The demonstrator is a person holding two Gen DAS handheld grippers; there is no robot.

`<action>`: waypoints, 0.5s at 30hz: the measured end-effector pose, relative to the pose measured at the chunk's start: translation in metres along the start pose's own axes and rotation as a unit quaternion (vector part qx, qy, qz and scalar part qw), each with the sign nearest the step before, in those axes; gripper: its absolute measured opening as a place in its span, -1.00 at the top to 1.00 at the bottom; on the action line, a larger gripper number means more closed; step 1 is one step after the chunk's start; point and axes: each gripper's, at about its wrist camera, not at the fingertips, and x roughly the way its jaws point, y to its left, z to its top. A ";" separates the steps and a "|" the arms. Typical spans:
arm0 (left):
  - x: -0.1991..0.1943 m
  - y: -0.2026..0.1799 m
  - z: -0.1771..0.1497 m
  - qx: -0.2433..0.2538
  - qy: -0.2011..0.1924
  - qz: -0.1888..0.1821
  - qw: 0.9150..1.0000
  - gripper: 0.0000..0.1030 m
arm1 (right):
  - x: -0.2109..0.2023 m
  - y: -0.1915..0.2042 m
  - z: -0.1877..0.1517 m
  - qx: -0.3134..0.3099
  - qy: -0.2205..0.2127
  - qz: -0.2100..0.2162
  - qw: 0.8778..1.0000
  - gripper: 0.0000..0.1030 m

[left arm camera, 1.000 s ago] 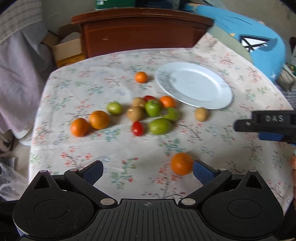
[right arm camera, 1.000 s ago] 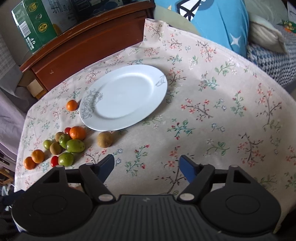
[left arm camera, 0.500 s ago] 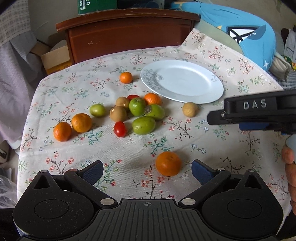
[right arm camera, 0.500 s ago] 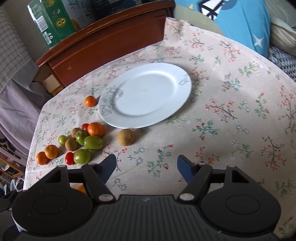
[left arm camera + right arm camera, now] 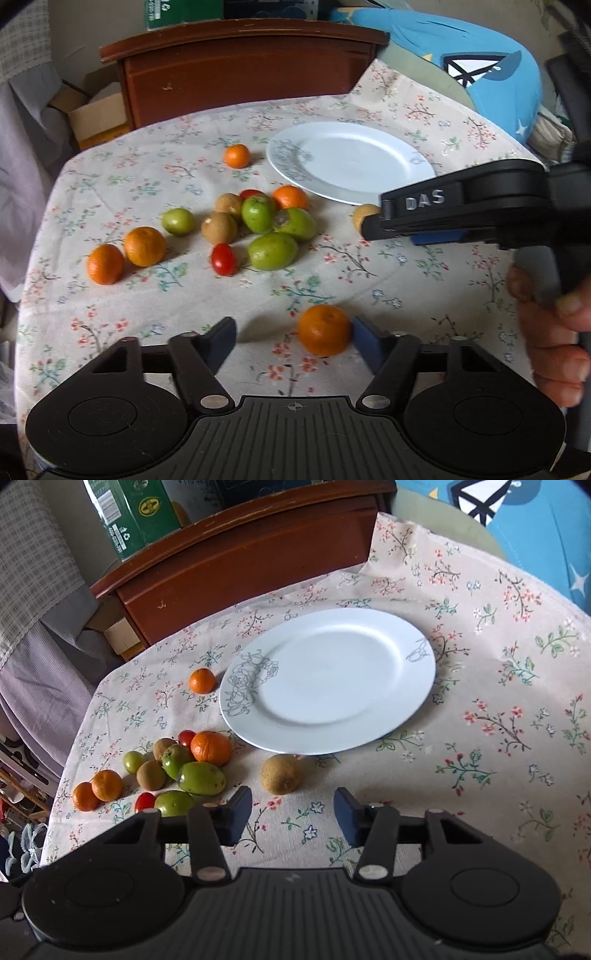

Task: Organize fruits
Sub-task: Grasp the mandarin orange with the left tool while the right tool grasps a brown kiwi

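Note:
A loose orange (image 5: 324, 329) lies on the floral tablecloth between the fingers of my left gripper (image 5: 293, 341). It rests against the right pad (image 5: 364, 343), while the left pad stands apart; the jaws are closing. My right gripper (image 5: 293, 814) is also closing, with only cloth between its fingers. A brown kiwi (image 5: 280, 773) sits just beyond its tips, by the near rim of the white plate (image 5: 328, 679). In the left wrist view the right gripper (image 5: 373, 230) reaches in from the right and partly hides that kiwi (image 5: 364, 218).
A cluster of green fruits, kiwis, oranges and cherry tomatoes (image 5: 258, 229) lies left of the plate (image 5: 349, 162). Two oranges (image 5: 125, 254) sit further left, one orange (image 5: 236, 156) near the plate's far side. A wooden cabinet (image 5: 240, 74) stands behind the table.
Both grippers' jaws have narrowed. The left one's right pad has come up against the orange. The right gripper has moved left and nearer the kiwi, reaching further into the left wrist view.

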 end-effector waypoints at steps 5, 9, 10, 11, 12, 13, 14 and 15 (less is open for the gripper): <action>-0.001 -0.004 -0.002 0.012 -0.008 -0.010 1.000 0.03 | 0.005 -0.002 0.001 0.002 -0.004 0.001 1.000 0.09; 0.000 -0.005 -0.002 0.013 -0.011 -0.010 1.000 0.05 | 0.008 0.002 0.002 -0.007 -0.007 0.000 1.000 0.09; 0.000 -0.005 -0.002 0.012 -0.011 -0.010 1.000 0.07 | 0.009 0.004 0.002 -0.011 -0.008 0.000 1.000 0.09; 0.001 -0.005 -0.002 0.011 -0.011 -0.012 1.000 0.11 | 0.009 0.005 0.002 -0.015 -0.009 0.000 1.000 0.10; 0.001 -0.004 -0.002 0.010 -0.012 -0.015 1.000 0.18 | 0.010 0.006 0.002 -0.019 -0.010 -0.001 1.000 0.16; 0.001 -0.005 -0.002 0.010 -0.012 -0.018 1.000 0.22 | 0.011 0.007 0.002 -0.022 -0.010 -0.002 1.000 0.19; 0.001 -0.005 -0.002 0.011 -0.012 -0.019 1.000 0.26 | 0.012 0.007 0.002 -0.025 -0.011 -0.002 1.000 0.24; 0.001 -0.006 -0.002 0.012 -0.012 -0.019 1.000 0.27 | 0.012 0.008 0.002 -0.025 -0.011 -0.002 1.000 0.28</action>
